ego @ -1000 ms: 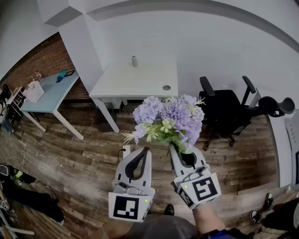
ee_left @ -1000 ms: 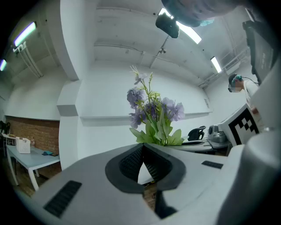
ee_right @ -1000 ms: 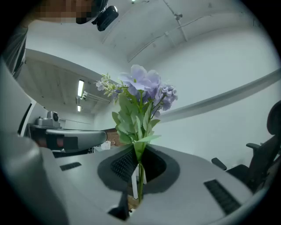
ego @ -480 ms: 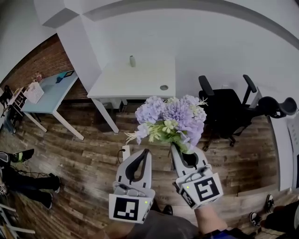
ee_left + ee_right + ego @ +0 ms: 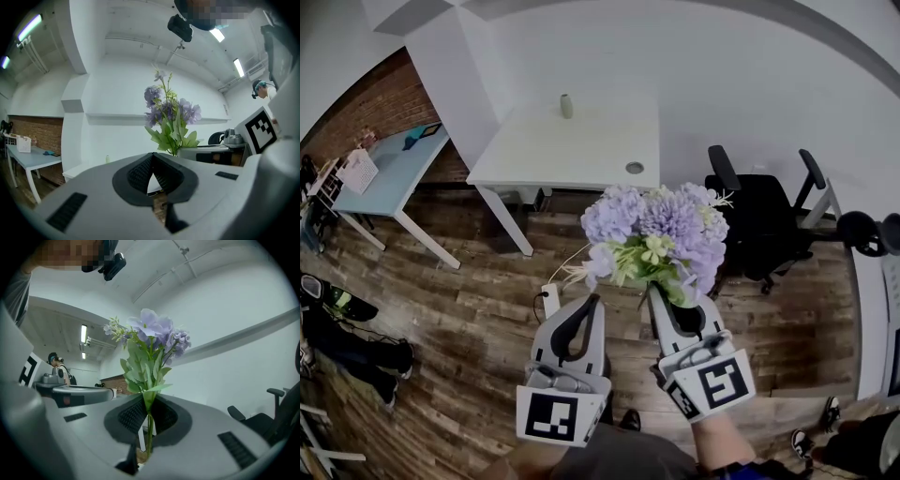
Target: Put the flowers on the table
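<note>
A bunch of purple flowers [image 5: 657, 234] with green leaves stands upright in my right gripper [image 5: 661, 295], which is shut on the stems. In the right gripper view the flowers [image 5: 150, 348] rise from between the closed jaws. My left gripper [image 5: 583, 307] is beside it on the left, shut and holding nothing; in the left gripper view the flowers [image 5: 169, 117] show to its right. The white table [image 5: 572, 150] stands ahead against the wall, beyond both grippers, with a small bottle [image 5: 566, 105] at its far edge.
A black office chair [image 5: 769, 220] stands right of the white table. A light blue table [image 5: 380, 178] with a white basket [image 5: 358, 171] is at the left by the brick wall. People's legs and shoes show at the left and lower right over the wooden floor.
The view has shifted slightly closer to the white table and rightward. The flowers stay in the right gripper; both grippers keep their pose.
</note>
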Available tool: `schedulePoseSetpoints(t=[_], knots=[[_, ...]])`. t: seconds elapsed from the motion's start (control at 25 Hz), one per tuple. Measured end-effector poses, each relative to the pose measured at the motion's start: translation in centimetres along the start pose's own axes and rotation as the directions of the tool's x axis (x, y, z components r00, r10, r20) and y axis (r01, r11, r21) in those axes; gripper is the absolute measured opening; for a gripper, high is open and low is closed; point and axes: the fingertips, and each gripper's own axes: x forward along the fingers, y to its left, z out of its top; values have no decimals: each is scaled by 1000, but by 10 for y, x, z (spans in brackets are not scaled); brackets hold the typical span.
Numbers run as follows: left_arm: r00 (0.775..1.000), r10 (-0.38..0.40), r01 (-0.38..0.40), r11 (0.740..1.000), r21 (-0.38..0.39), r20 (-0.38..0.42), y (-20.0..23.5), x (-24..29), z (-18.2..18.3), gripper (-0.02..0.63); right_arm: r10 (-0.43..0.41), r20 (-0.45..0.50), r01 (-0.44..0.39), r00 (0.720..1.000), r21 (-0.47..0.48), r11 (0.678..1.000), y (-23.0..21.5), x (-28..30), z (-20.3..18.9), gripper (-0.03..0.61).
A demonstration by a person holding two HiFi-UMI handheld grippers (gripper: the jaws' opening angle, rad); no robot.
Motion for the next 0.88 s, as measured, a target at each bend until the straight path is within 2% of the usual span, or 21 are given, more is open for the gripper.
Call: schedulePoseSetpoints(t=[0.16,0.28,0.4,0.64,0.88], knots=[[1000,6,-6,1000,2,-3,16,19,-14,8,7,4,-7,1000,12,1000,-8,22,-15,18],[999,20,-21,1000,-20,-39,76,86,-26,8,16,-37,-15,999,33,999,-33,105,-32,18],[998,22,-24,999,-29,-54,130,134,-22,8,17,-56,-15,998,48,999,-47,174,-31,18],[1000,15,-15,1000,-15,-25,149,149,-32,8,-10,-5,10,1000,31,999,-59,198,-35,18],[1000,6,-6,999,-46,-6,212,205,-16,8,-12,-2,12,1000,14,1000,-75,286,-13,18]])
